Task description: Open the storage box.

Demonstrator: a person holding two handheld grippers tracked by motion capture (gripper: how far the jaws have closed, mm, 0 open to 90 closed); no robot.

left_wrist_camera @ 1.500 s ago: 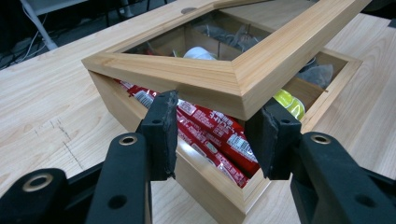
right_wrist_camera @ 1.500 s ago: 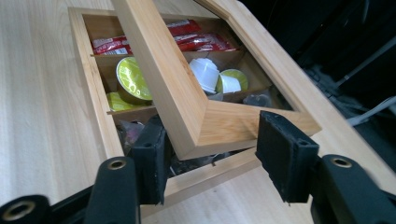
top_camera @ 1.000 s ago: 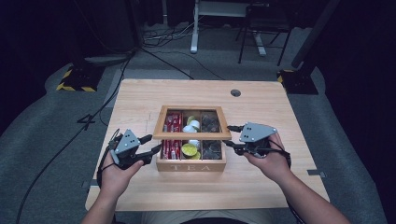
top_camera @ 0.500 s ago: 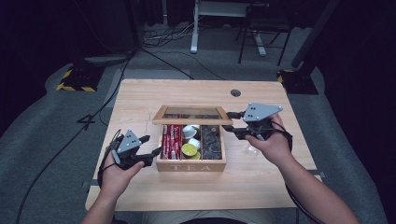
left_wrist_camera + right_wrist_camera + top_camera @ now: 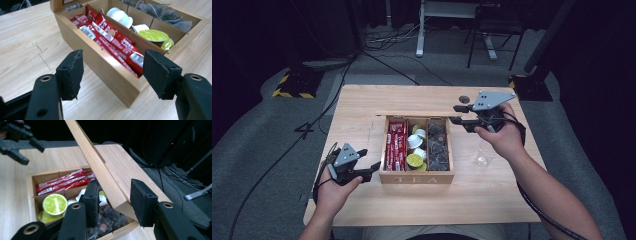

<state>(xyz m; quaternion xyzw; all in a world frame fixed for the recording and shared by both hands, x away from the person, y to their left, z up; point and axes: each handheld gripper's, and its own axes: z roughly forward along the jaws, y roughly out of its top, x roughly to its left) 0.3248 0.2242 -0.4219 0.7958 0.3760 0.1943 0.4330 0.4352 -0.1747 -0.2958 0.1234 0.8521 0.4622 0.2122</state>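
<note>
wooden tea box (image 5: 417, 177) sits centre frame. right gripper (image 5: 113, 197) jaws, just closing, straddle the raised lid (image 5: 100, 173) edge; keep lifting steadily backward. left gripper (image 5: 112, 71), just opening, empty, should steady the box corner.

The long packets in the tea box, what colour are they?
The long packets are red with white markings, seen best in the left gripper view.

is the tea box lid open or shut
Open: the lid stands tilted up between the right claw's pads, and the tea box compartments lie uncovered.
</note>
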